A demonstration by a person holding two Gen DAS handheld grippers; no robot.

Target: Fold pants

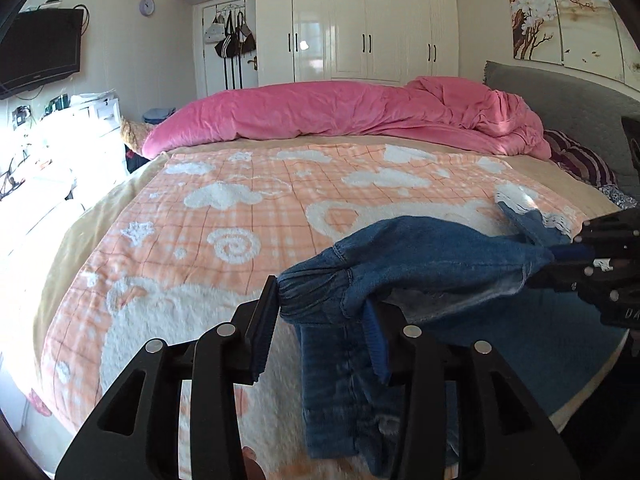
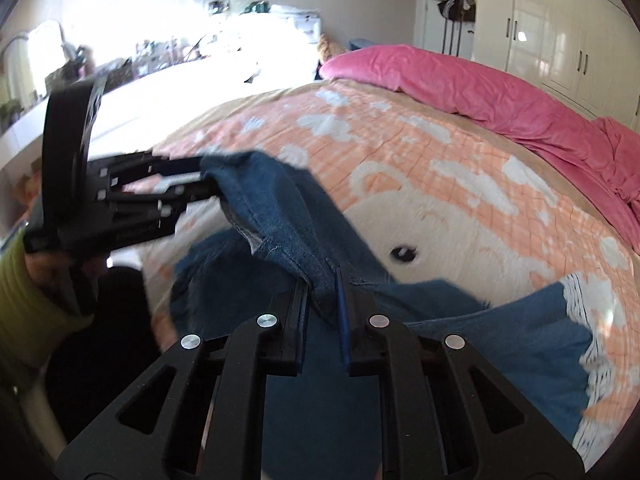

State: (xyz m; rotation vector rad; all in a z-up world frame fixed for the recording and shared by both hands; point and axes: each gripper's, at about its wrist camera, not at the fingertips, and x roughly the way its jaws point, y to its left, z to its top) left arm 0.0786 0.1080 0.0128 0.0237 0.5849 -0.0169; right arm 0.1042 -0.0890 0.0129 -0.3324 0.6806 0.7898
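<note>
- Hanging between the two grippers, the denim pants [image 1: 420, 256] are lifted off the bed [image 1: 240, 216], stretched along their waistband from one gripper to the other.
- Left gripper [image 1: 324, 312]: in its own wrist view its fingers [image 1: 262, 320] stand fairly wide apart with the elastic waistband bunched between them; in the right wrist view the same gripper [image 2: 200, 184] appears clamped on the denim edge.
- Right gripper [image 2: 322, 300]: fingers [image 2: 298, 320] drawn close together, pinching a fold of the pants [image 2: 288, 232] between them.
- A pant leg droops below the left gripper; more denim with a white lace hem [image 2: 600, 352] lies on the bed at the right of the right wrist view.
- Under the pants is an orange-checked blanket [image 1: 224, 240] with white shapes; a pink duvet [image 1: 340, 116] is bunched along the far side of the bed.
</note>
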